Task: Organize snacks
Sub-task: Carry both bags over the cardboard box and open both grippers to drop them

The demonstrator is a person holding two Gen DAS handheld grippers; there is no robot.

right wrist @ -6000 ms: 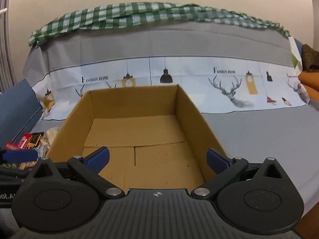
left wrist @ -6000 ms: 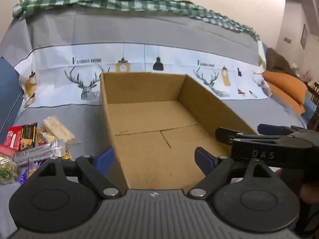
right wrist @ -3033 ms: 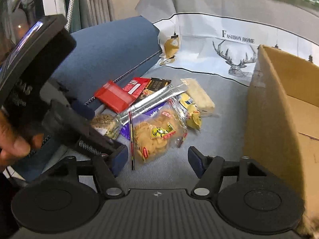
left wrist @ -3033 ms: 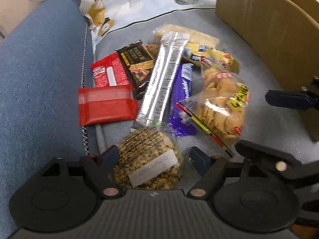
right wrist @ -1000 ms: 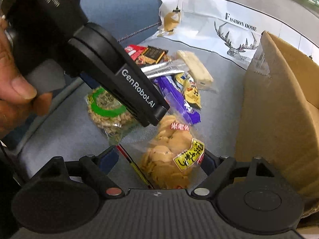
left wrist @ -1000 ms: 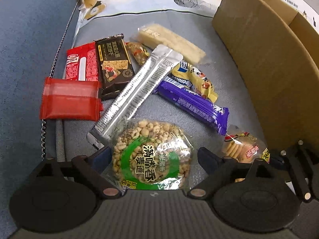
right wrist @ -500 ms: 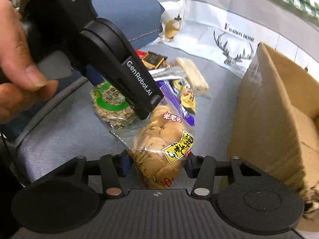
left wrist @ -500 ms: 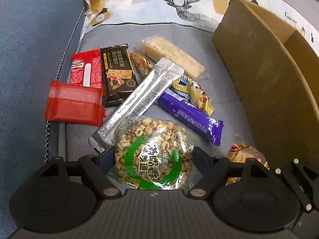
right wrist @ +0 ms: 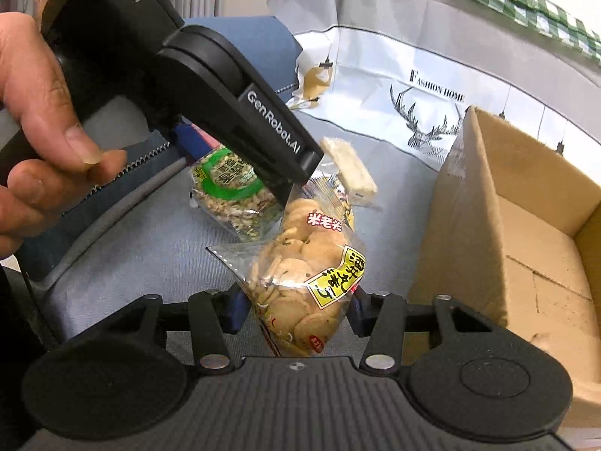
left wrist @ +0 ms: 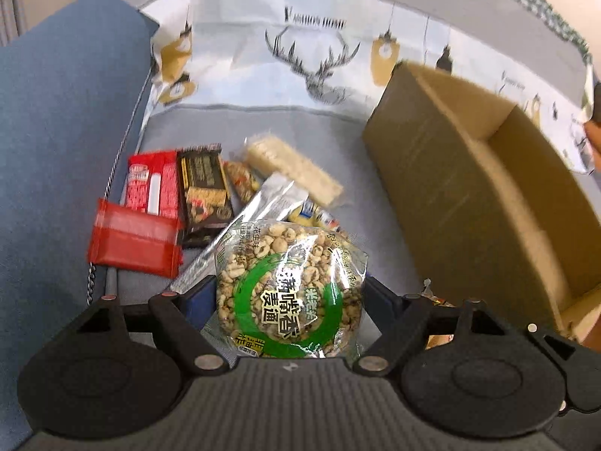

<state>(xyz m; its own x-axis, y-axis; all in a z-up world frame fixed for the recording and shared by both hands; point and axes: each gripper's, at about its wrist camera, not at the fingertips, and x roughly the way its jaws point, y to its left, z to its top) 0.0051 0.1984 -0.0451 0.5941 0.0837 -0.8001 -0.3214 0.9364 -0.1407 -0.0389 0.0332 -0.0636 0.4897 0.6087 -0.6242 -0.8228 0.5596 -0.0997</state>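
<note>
Snacks remain heaped on the grey cover left of the cardboard box [left wrist: 469, 188]; only the left wrist view shows that red wrapper [left wrist: 135, 242]. Left gripper [left wrist: 289, 297] is clamped on the round puffed-grain pack [left wrist: 289, 289]. Right gripper [right wrist: 296, 310], jaws just closed, pinches the rice-cracker bag [right wrist: 300, 274]. A hand [right wrist: 37, 112] shows solely in the right view.

Soft, even indoor light fills both views, with only faint shadows. The box [left wrist: 469, 188] on the right of the left view is smeared by motion blur, and glare glints off the clear snack wrappers [left wrist: 289, 285]. Fisheye distortion bends the edges and darkens the corners.
</note>
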